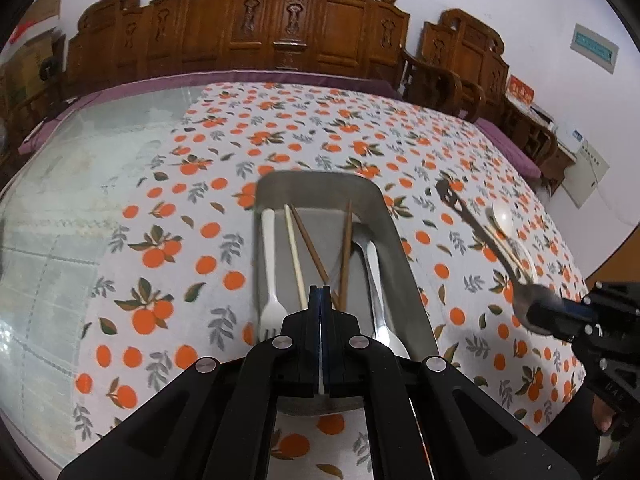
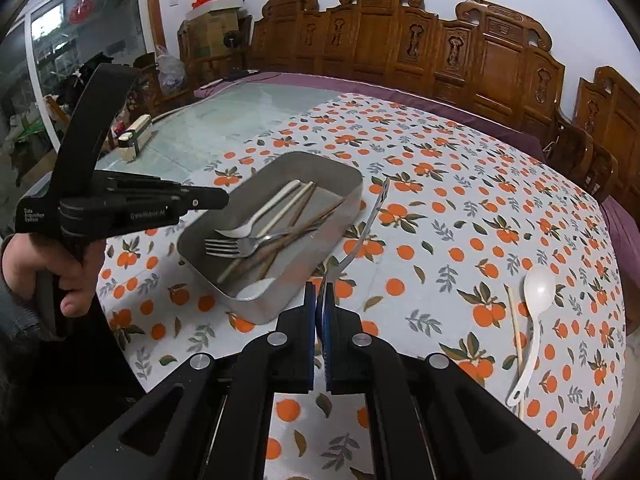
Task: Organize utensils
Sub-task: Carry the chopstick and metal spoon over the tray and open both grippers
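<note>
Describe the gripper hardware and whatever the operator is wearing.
Both are matte black handheld units with silver pivot bolts on the linkages. The right gripper has blue ridged finger pads. The left gripper carries small white lettering on its body and a curved black handle. A dark grey sleeve covers that wrist.

Left tool [image 1: 321,292]: matte black plastic linkage, two flat fingers with a thin blue strip along the inner faces, four round silver pivot screws across the lower frame, triangular cut-outs in the outer arms. Right tool [image 2: 320,292]: same black build, blue ribbed pads, four silver screws. In the right wrist view, left of frame, the left tool's pistol-style black handle carries small white lettering, illegible at this size; the left hand [image 2: 48,276] on it emerges from a grey knitted sleeve cuff [image 2: 16,312].
</note>
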Motion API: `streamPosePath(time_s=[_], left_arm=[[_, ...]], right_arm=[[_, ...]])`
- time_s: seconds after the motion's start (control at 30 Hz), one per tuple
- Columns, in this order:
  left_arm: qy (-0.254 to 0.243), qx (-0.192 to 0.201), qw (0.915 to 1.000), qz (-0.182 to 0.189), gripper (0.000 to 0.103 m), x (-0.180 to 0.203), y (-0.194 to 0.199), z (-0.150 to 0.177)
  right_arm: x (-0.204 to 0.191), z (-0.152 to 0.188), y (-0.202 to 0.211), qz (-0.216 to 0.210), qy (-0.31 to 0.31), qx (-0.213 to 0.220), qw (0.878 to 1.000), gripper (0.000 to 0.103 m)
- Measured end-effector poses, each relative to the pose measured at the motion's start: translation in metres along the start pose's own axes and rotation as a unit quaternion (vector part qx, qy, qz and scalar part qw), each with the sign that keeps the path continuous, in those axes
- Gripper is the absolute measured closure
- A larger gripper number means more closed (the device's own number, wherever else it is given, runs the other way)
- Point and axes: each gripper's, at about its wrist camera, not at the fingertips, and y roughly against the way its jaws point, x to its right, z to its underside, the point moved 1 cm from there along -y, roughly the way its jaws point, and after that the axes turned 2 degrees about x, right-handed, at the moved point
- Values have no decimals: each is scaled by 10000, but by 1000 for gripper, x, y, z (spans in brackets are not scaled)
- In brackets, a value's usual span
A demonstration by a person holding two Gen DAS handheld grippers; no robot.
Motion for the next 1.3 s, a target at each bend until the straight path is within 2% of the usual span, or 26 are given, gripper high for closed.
streamPosePath(time_s=[0.33,0.63,0.97,1.3], left_arm=[[21,224,9995,-215,103,-16,18,-10],[83,403,9985,-363,103,-30,29,-16],[114,453,9981,-398,103,-37,33,-18],[109,417,9982,-427,103,-38,29,-17]], right_arm=[[-22,-23,-23,-310,109,-4,9995,99],[-42,-40,-61,-517,204,-171,9983,99],[-44,-42,-108,-411,171,-498,9978,99],[-39,-45,-118,-442,-54,-530,9976,99]])
